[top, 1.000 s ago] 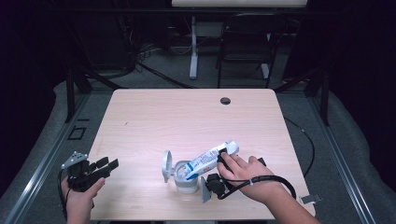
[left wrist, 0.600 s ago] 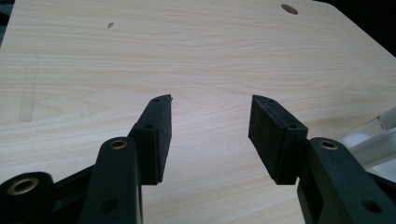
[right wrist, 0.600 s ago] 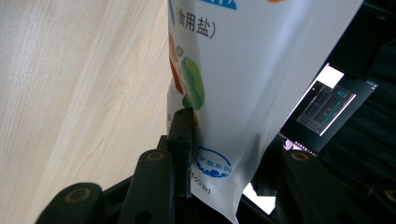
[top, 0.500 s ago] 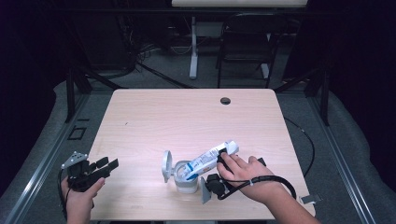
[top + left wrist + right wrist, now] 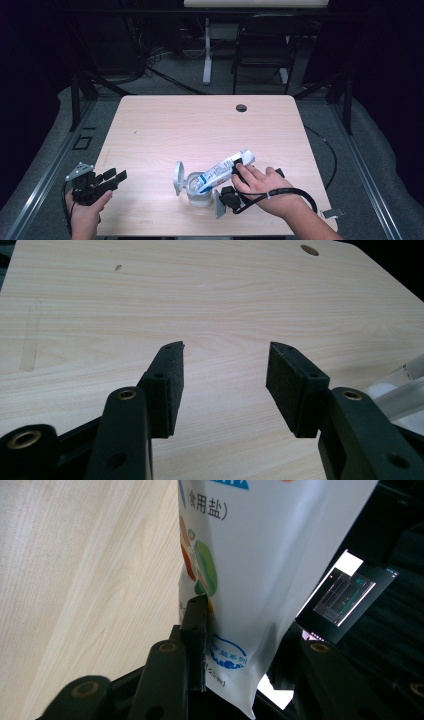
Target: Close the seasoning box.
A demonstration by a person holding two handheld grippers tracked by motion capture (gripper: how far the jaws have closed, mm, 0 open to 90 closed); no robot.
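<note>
A white salt bag [image 5: 225, 171] with blue print lies tilted, its lower end over the mouth of a clear jar [image 5: 198, 194] near the table's front edge. The jar's flip lid [image 5: 178, 177] stands open on its left. My right gripper [image 5: 238, 168] is shut on the bag's raised end; in the right gripper view its jaws [image 5: 245, 620] pinch the bag [image 5: 260, 555], which hides the far jaw. My left gripper [image 5: 116, 176] stands open at the table's front left with nothing between its pads [image 5: 226, 347]. The jar [image 5: 400, 390] peeks in at the right edge of that view.
The light wooden table [image 5: 200, 125] has a round cable hole [image 5: 241, 107] near its far edge. A chair [image 5: 262, 45] and desk legs stand in the dark behind it. A lit screen [image 5: 345, 595] shows beyond the bag.
</note>
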